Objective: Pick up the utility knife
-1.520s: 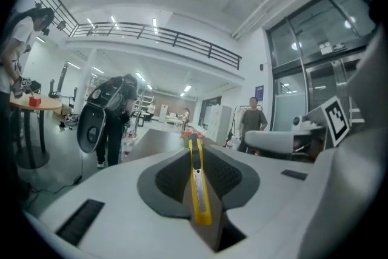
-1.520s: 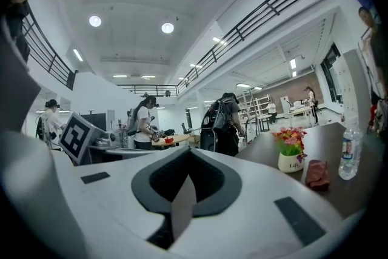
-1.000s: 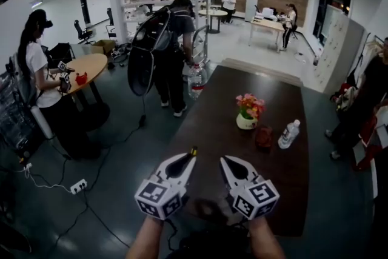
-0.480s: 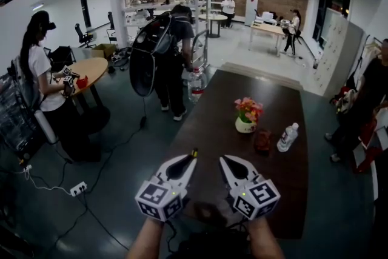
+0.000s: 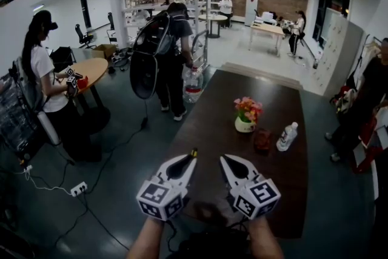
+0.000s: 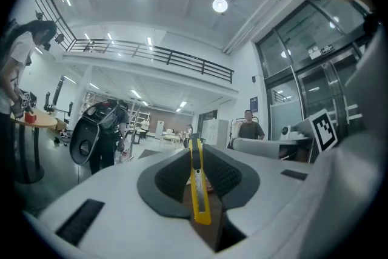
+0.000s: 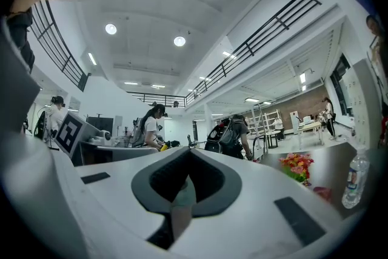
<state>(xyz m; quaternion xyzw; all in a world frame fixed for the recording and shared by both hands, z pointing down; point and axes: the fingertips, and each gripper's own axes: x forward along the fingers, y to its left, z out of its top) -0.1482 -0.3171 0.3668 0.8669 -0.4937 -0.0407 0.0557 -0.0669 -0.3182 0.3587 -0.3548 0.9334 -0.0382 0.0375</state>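
Observation:
The yellow utility knife (image 6: 199, 191) stands on edge between the dark pads of my left gripper (image 6: 195, 151), which is shut on it. Its black tip (image 5: 194, 153) pokes out past the fingertips in the head view. My left gripper (image 5: 190, 161) is held level over the near end of the dark table (image 5: 273, 100). My right gripper (image 5: 225, 160) hovers beside it, a short gap apart. In the right gripper view the jaws of my right gripper (image 7: 188, 152) are shut with nothing between them.
On the table farther off stand a flower pot (image 5: 246, 113), a small red object (image 5: 263, 139) and a plastic bottle (image 5: 285, 136). A person with a backpack (image 5: 167, 39) stands past the table's far left corner. Another person (image 5: 42, 82) is at a round table, left.

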